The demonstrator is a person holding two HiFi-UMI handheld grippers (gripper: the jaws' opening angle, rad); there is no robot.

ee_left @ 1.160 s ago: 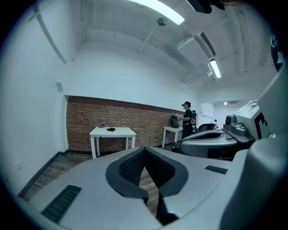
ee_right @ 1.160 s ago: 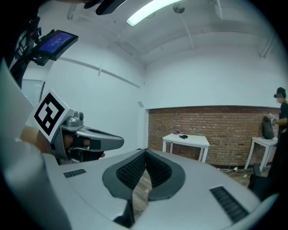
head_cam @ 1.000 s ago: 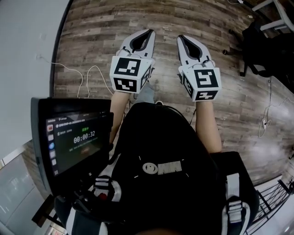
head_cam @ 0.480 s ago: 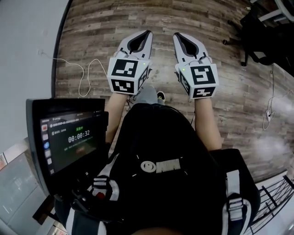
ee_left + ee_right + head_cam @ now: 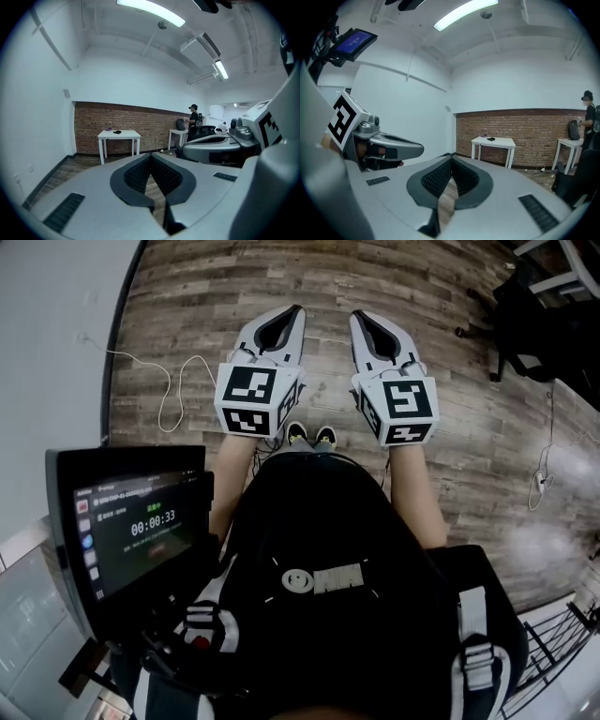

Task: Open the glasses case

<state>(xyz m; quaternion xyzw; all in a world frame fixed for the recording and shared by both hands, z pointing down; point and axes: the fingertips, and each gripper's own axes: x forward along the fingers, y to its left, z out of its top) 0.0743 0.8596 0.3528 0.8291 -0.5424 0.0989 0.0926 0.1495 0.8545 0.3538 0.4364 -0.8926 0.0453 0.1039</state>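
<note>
Brown wood planks cover the floor [image 5: 450, 296], and a person stands on it with a tool in each hand. The left gripper [image 5: 298, 311] and the right gripper [image 5: 357, 317] are held out in front, side by side and a little apart, over the bare floor. Both point forward and a bit down.

In the left gripper view, its two dark pads are pressed together at the tip, with nothing between them. The right gripper view shows the same: pads pressed together, nothing pinched.

No glasses case is near the grippers, and none lies on the floor below them. Far off, by a brick wall [image 5: 154, 126], stands a white table [image 5: 118, 136]. A small dark thing [image 5: 117, 132] and a small purple thing [image 5: 108, 129] lie on top of it. The dark thing may be the glasses case, but it is too small to tell. It is also too small to tell whether it is open or closed.

So how far the job has come cannot be read from here. The scene fits a case that lies closed on that far table. It fits just as well a case that already lies open there. Either way, both tools are well apart from the table and hold nothing.

A screen [image 5: 131, 531] sits at the person's left side.
</note>
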